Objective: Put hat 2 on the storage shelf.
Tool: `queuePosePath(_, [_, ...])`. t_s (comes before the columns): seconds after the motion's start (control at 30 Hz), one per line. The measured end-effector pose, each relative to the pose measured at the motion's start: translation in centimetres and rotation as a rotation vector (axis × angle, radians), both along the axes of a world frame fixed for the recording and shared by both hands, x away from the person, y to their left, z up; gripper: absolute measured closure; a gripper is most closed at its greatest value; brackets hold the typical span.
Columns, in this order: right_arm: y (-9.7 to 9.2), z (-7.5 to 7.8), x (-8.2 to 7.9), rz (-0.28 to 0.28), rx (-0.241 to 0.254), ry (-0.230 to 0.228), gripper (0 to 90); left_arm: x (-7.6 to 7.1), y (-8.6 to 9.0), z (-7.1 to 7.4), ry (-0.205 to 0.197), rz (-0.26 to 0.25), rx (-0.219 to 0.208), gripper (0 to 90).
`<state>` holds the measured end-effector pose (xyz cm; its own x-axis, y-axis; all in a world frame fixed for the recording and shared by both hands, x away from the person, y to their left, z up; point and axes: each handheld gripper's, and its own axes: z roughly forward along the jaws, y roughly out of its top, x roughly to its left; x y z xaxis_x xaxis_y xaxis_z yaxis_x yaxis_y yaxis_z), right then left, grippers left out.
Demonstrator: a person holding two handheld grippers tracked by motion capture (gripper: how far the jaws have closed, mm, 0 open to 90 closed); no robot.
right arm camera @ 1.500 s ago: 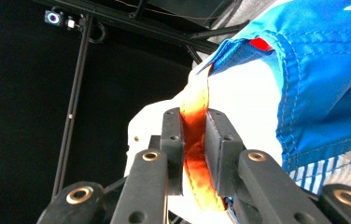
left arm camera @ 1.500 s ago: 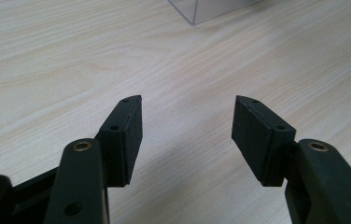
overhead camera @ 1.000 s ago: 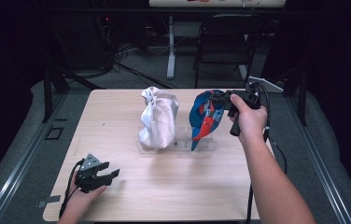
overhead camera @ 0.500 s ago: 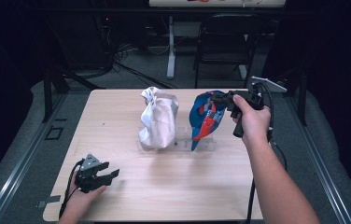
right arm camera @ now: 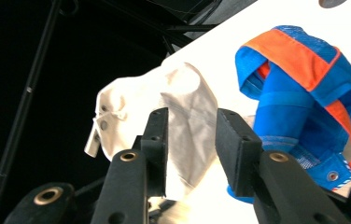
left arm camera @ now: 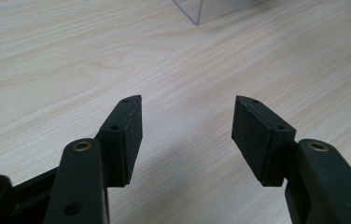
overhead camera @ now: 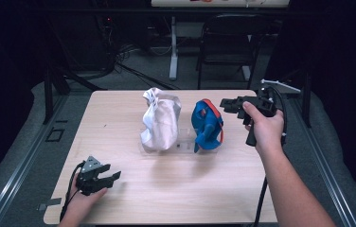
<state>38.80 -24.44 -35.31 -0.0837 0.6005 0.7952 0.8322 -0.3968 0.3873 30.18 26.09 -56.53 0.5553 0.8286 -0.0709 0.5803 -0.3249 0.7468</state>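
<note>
2 caps stand side by side near the middle of the desk (overhead camera: 119, 198), on a clear plastic stand (overhead camera: 185, 144): a white cap (overhead camera: 161, 124) on the left of the high view and a blue and orange cap (overhead camera: 207, 125) just beside it on the right. The right gripper (overhead camera: 228, 104) hangs in the air close to the right of the blue and orange cap, pointing at it without touching. Its jaws have just been opening and stand partly apart with nothing between them; in the right gripper view the white cap (right arm camera: 183, 121) and the blue and orange cap (right arm camera: 299, 93) lie beyond the pads. The left gripper (overhead camera: 112, 176) rests low at the near left corner of the desk, well apart from both caps, its jaws wide open and holding nothing.
</note>
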Motion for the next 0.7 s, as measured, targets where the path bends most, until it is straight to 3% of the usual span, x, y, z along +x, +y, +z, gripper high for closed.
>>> queuePosePath(0.03, [0.0, 0.0, 0.0, 0.000, 0.000, 0.000, 64.5, 0.0, 0.0, 0.0, 0.000, 0.000, 0.000, 43.6])
queuePosePath(0.07, [-0.1, -0.1, -0.3, 0.025, -0.030, -0.002, 62.9, 0.0, 0.0, 0.0, 0.001, -0.001, 0.005, 43.6])
queuePosePath(0.27, [0.0, -0.5, -1.1, 0.030, -0.086, -0.024, 58.6, 0.0, 0.1, 0.1, 0.010, -0.008, 0.007, 43.6])
queuePosePath(0.3, [0.0, -0.8, -1.3, 0.034, -0.122, -0.034, 56.7, 0.0, 0.1, 0.0, 0.006, -0.003, 0.004, 43.5])
queuePosePath(0.7, [-0.7, -2.8, -3.2, 0.052, -0.197, -0.074, 48.1, 0.0, 0.1, 0.0, 0.000, 0.004, 0.003, 43.5])
